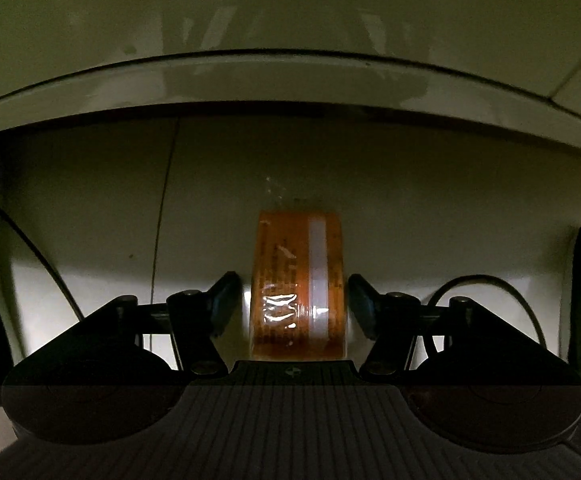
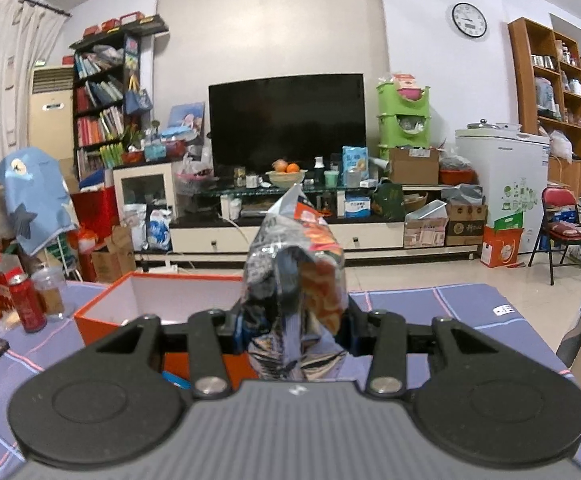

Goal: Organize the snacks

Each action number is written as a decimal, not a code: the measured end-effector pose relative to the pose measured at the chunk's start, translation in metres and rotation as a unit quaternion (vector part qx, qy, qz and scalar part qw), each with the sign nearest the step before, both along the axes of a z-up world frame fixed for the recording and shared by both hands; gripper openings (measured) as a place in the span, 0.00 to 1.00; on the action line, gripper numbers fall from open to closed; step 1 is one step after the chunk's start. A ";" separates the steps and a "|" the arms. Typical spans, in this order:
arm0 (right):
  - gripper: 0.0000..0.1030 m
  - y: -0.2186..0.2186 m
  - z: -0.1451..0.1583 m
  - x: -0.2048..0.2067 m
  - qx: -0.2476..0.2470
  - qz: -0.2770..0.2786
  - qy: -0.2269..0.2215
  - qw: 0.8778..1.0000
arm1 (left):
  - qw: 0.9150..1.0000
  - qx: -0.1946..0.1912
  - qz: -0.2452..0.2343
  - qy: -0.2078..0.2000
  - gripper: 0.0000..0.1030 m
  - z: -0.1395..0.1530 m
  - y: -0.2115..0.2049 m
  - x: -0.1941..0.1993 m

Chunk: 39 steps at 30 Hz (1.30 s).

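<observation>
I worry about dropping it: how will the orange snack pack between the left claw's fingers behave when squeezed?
The orange snack pack has a glossy, wrinkled film wrapper, so it probably gives a little and may slip. It looks small, so likely light. The left claw stands open around it, its pads apparently not yet pressing.

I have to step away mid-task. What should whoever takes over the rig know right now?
Left tongs: open, straddling the orange plastic-wrapped snack pack on a pale, dim surface; pads not touching it.
Right tongs: shut on the crinkly silver-and-orange snack bag, held above the orange cardboard box.
Done: cannot tell.
Left: grip the orange pack, drop the bag into the box.
</observation>
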State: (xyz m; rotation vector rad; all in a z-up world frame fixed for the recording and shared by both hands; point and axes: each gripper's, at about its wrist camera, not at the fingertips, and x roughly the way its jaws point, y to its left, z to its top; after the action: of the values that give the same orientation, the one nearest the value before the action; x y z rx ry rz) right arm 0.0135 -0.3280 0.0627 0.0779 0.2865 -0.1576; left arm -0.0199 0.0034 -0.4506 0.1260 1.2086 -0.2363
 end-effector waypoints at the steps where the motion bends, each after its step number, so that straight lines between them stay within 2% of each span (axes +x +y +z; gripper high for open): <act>1: 0.43 0.001 -0.001 0.001 0.000 0.001 0.002 1.000 | 1.000 0.002 -0.003 -0.001 0.52 0.000 0.000 -0.001; 2: 0.43 0.002 -0.002 0.002 0.000 0.003 0.003 1.000 | 1.000 0.006 -0.005 -0.003 0.40 0.001 0.000 -0.002; 3: 0.43 0.003 -0.002 0.003 0.000 0.005 0.005 1.000 | 1.000 0.001 -0.008 -0.002 0.34 -0.004 0.000 -0.005; 6: 0.43 0.007 -0.002 0.006 0.002 0.013 0.009 1.000 | 1.000 -0.004 -0.020 0.009 0.34 0.003 -0.003 -0.006; 11: 0.43 0.018 0.000 0.004 0.011 0.033 0.005 0.999 | 0.997 0.000 -0.074 0.009 0.34 0.030 -0.015 -0.014; 13: 0.43 0.022 0.003 0.002 0.015 0.041 0.002 0.999 | 0.995 -0.003 -0.102 0.013 0.34 0.049 -0.023 -0.018; 19: 0.42 0.037 0.005 -0.002 0.021 0.062 -0.004 0.998 | 0.985 -0.038 -0.167 0.007 0.34 0.131 -0.040 -0.029; 23: 0.42 0.040 0.006 -0.005 0.016 0.067 -0.007 0.998 | 0.982 -0.052 -0.180 0.001 0.34 0.181 -0.037 -0.038; 26: 0.42 0.038 0.005 -0.008 0.025 0.066 -0.006 0.997 | 0.985 -0.074 -0.158 -0.003 0.34 0.216 -0.023 -0.043; 34: 0.42 0.038 0.008 -0.011 0.027 0.069 -0.012 0.997 | 0.981 -0.098 -0.134 -0.096 0.34 0.294 -0.004 -0.061; 39: 0.42 0.029 0.012 -0.016 0.032 0.053 -0.024 0.998 | 0.973 -0.112 -0.131 -0.152 0.34 0.325 0.010 -0.076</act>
State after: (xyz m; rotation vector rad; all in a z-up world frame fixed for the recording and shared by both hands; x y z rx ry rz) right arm -0.0026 -0.2993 0.0745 0.1301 0.2479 -0.0416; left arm -0.0959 0.0134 -0.1255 0.1201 0.8518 -0.5620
